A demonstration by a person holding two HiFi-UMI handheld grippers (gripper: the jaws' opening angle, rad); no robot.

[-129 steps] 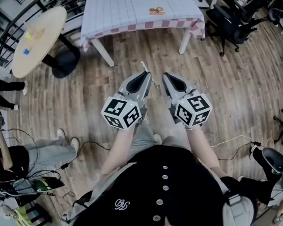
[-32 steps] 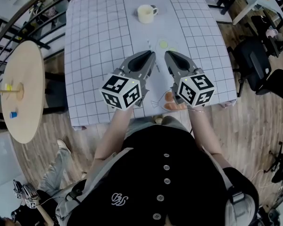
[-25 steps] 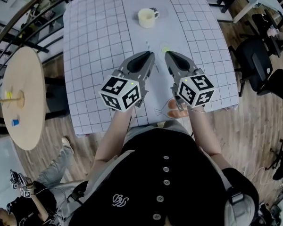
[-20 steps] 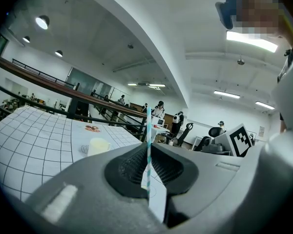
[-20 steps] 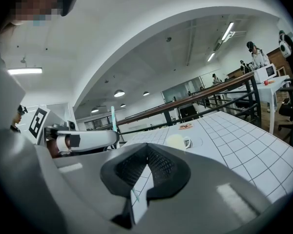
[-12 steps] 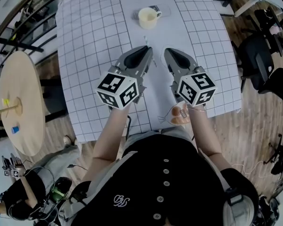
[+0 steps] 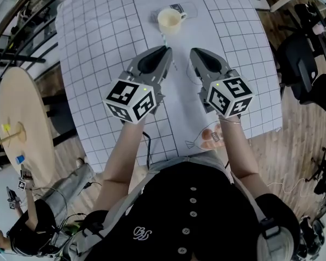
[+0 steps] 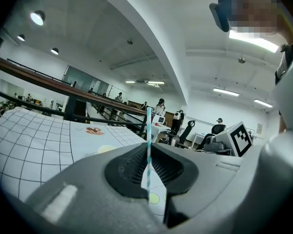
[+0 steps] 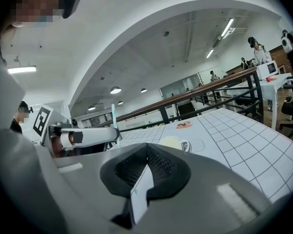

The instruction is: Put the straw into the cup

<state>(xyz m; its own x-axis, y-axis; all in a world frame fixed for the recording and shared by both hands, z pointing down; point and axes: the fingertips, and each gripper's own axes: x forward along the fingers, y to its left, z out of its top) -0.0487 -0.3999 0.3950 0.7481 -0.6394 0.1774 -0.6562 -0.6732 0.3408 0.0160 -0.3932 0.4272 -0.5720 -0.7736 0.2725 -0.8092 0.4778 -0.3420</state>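
At twelve o'clock on the table, ahead of both tools, stands the cup. Left tool is clenched on the striped straw, which stands upright. Right tool is closed, holding nothing. The approach goes best if the straw's lower end comes over the cup's mouth, stays vertical, sinks inside the rim, and only then is released.
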